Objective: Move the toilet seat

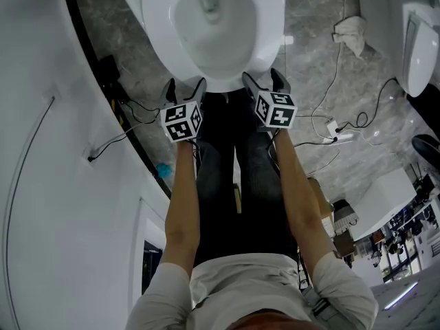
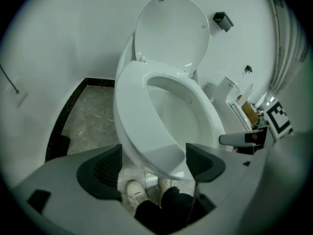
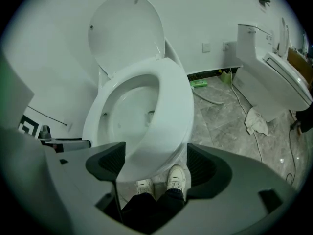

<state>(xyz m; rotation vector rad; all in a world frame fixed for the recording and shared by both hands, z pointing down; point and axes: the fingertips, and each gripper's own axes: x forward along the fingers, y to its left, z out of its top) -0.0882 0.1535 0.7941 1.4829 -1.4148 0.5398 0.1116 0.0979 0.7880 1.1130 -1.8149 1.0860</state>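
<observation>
The white toilet seat point(image 1: 272, 26) lies down on the bowl, and its lid point(image 2: 171, 31) stands up against the wall. My left gripper point(image 1: 185, 86) is at the seat's front left edge and my right gripper point(image 1: 263, 80) at its front right edge. In the left gripper view the seat's front rim point(image 2: 132, 116) shows between the wide-apart jaws of the left gripper point(image 2: 154, 163), with the pads clear of it. The right gripper view shows the same: the seat point(image 3: 171, 102) sits between the spread jaws of the right gripper point(image 3: 154, 161), ungripped.
A white wall point(image 1: 41, 150) with a black base strip runs close on the left. A second toilet point(image 3: 274, 77) stands to the right, with a crumpled cloth point(image 3: 257, 121) and cables point(image 1: 330, 126) on the marble floor. The person's white shoes point(image 3: 176, 177) stand under the bowl's front.
</observation>
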